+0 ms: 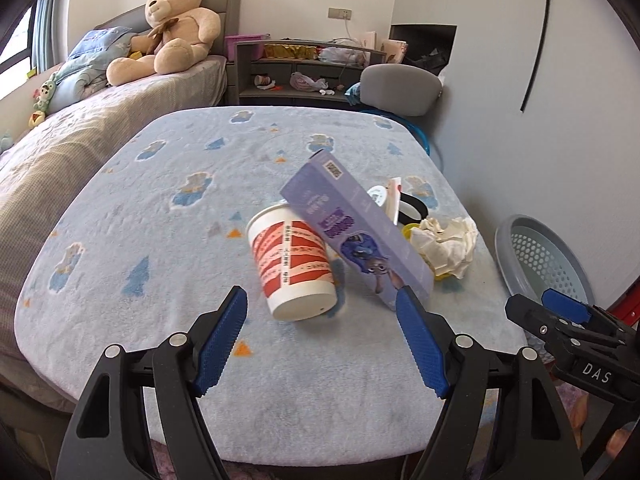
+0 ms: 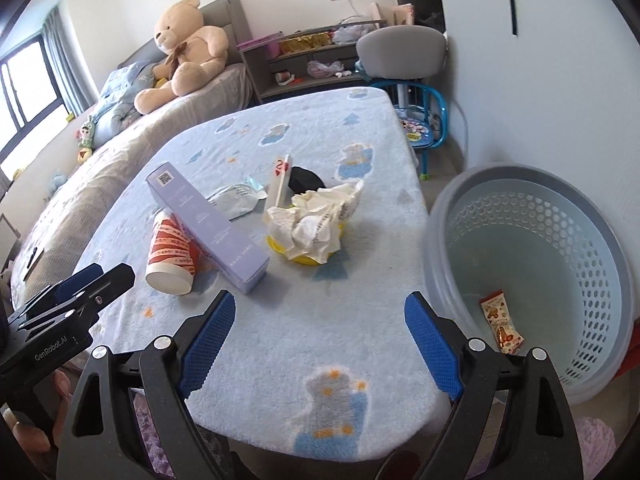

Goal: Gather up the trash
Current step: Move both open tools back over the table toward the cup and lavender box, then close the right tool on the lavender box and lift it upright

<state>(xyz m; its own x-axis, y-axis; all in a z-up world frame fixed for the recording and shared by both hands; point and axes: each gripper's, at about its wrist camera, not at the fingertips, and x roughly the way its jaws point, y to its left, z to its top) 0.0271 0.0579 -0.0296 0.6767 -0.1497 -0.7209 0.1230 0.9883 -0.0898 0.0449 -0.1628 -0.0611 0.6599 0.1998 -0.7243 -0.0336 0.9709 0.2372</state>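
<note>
Your left gripper (image 1: 320,300) gapes at the toppled cup (image 1: 290,264) mid-frame (purple box (image 1: 352,228) leaning on it), while your right gripper (image 2: 320,312) hangs released and empty beside the basket (image 2: 440,216).

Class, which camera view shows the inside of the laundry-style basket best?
The right wrist view: the basket faces the camera, showing its floor with one snack packet inside. The left wrist view catches only part of its rim and perforated wall, behind the right claw.

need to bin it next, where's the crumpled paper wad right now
The crumpled paper wad sits on a yellow dish toward the table's right side, just right of the purple box, near the basket.
</note>
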